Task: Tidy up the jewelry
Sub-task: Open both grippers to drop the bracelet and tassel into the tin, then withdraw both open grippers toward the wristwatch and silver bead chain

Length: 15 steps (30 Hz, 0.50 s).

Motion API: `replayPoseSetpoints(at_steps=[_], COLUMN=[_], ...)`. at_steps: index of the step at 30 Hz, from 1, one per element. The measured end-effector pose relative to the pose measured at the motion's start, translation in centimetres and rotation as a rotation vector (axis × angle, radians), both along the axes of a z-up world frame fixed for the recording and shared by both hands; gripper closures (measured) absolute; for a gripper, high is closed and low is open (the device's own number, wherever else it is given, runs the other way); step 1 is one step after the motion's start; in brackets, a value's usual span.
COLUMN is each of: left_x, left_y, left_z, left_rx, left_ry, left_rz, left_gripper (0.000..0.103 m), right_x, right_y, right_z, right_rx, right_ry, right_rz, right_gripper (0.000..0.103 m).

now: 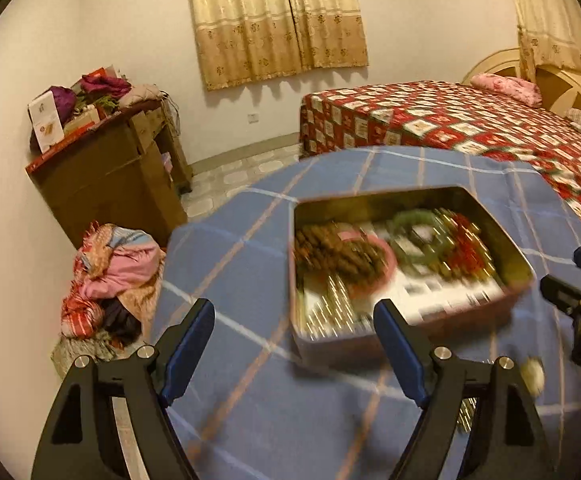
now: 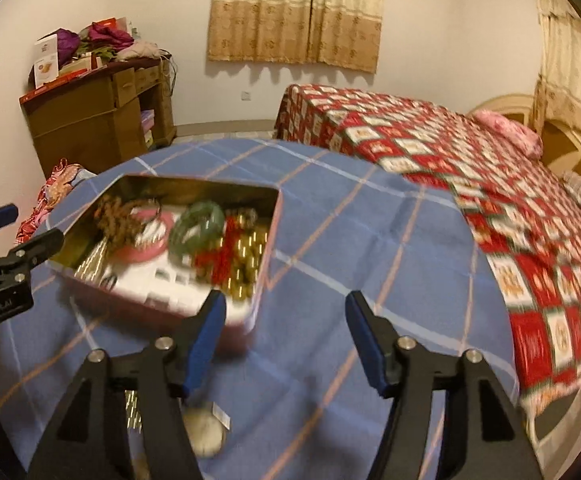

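Note:
An open metal tin sits on a table with a blue checked cloth. It holds a green bangle, a pink bangle, brown beads, red and gold beads. My left gripper is open and empty, just in front of the tin. My right gripper is open and empty, by the tin's right front corner. A pale round piece and a gold chain lie on the cloth below it.
A bed with a red patterned cover stands behind the table at right. A brown cabinet piled with clothes stands at back left. A heap of clothes lies on the floor at left.

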<state>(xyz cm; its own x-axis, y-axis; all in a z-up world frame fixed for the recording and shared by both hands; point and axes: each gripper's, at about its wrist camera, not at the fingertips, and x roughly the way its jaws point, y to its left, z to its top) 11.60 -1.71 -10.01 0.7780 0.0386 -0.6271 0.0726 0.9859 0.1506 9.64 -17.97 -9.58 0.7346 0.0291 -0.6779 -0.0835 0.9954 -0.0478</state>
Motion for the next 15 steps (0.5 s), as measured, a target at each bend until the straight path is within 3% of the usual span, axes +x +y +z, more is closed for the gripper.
replayPoseSetpoints(at_steps=[5,8,15], left_x=[-3.1,-3.5,-3.5], left_y=[-0.2,0.0,1.5], left_z=[-1.8,-2.5,-3.5], left_rx=[-0.017,0.007,-0.038], left_ry=[0.025,0.038,0.071], left_rz=[0.003,0.031,0.060], left_gripper=[0.021,0.021,0.021], right_x=[-2.5,-3.1,-3.8], right_y=[1.1,2.2,3.6], right_z=[-1.2,-1.3,-2.3], right_rx=[0.023,0.015,-0.021], right_ry=[0.045,0.048,0.078], right_rz=[0.019,0.040,0.093], right_gripper=[0.037,0.037,0.033])
